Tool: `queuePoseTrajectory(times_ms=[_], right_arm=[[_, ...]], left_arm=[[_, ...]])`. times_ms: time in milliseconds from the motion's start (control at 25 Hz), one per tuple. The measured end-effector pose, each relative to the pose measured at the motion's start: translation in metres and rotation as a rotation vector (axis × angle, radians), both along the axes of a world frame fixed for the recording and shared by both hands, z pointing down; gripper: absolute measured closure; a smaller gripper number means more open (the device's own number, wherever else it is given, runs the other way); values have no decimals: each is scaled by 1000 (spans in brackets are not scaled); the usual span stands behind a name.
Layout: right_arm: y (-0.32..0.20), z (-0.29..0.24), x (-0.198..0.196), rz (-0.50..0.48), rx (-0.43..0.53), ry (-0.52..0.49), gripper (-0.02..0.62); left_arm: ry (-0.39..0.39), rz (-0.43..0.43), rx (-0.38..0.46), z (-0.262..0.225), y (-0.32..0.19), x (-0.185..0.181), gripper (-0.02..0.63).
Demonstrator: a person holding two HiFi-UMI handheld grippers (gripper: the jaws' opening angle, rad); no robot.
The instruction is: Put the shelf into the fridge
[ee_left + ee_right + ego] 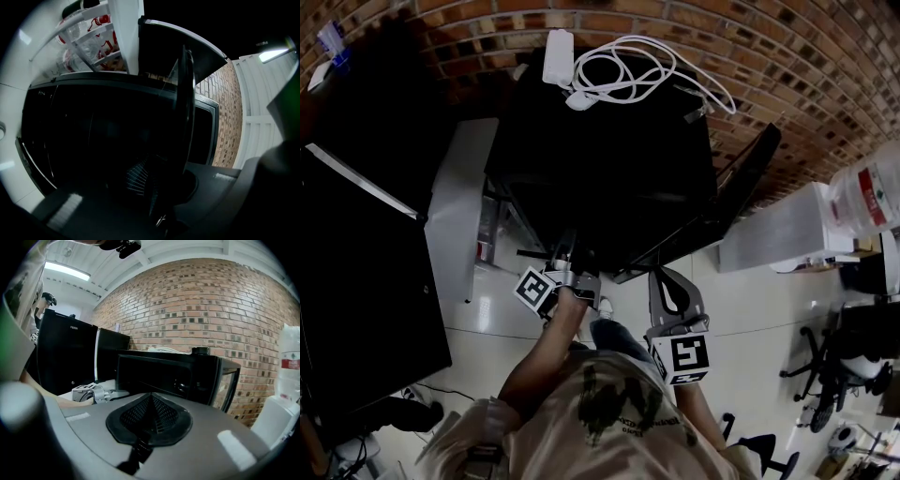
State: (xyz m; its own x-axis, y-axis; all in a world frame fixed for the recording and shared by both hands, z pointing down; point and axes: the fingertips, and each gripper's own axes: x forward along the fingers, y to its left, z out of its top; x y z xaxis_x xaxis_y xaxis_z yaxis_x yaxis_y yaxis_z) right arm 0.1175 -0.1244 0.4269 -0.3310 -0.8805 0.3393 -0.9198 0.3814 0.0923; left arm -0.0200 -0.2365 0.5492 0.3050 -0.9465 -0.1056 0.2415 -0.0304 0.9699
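Observation:
The black mini fridge [600, 159] stands against the brick wall with its door [741, 183] swung open to the right. My left gripper [566, 267] is at the fridge's front edge. In the left gripper view it [159, 187] is shut on the shelf [183, 108], a thin dark-rimmed glass plate seen edge-on and standing nearly upright before the fridge [108, 126]. In the head view the shelf is lost against the black fridge. My right gripper [673, 298] hangs just right of the left one. Its pads [161, 414] are shut together with nothing between them, and it faces the fridge [173, 373].
A white cable and adapter [614, 67] lie on the fridge top. A tall black cabinet [356, 272] and a white door rack holding red-labelled bottles [93, 37] are to the left. To the right are a white cabinet [778, 230], a large water bottle [867, 192] and office chairs [820, 370].

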Motion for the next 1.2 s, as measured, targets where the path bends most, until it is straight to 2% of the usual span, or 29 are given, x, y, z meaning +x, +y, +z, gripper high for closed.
queuePoseTrajectory(times_ms=[360,520,880,1000,1200], right_arm=[[-16,3,1,-17,-9,-4,595],[-24,4,-2,-32,-5,-7,595],[-40,5,-5,-48,-6,-15,595],[-44,5,-7,-54,-10,-15,595],[-52,4,-9,-65,-10,-16,595]], left_arm=[[-2,-15,-11,-1,-27,7,583],[-52,-14,-22,9,-39,6,583],[-44,-24,-29,2,-63,12,583],[-88,-21,-37,9,-70,10,583],[-32,-36,-30,2,-82,16,583]])
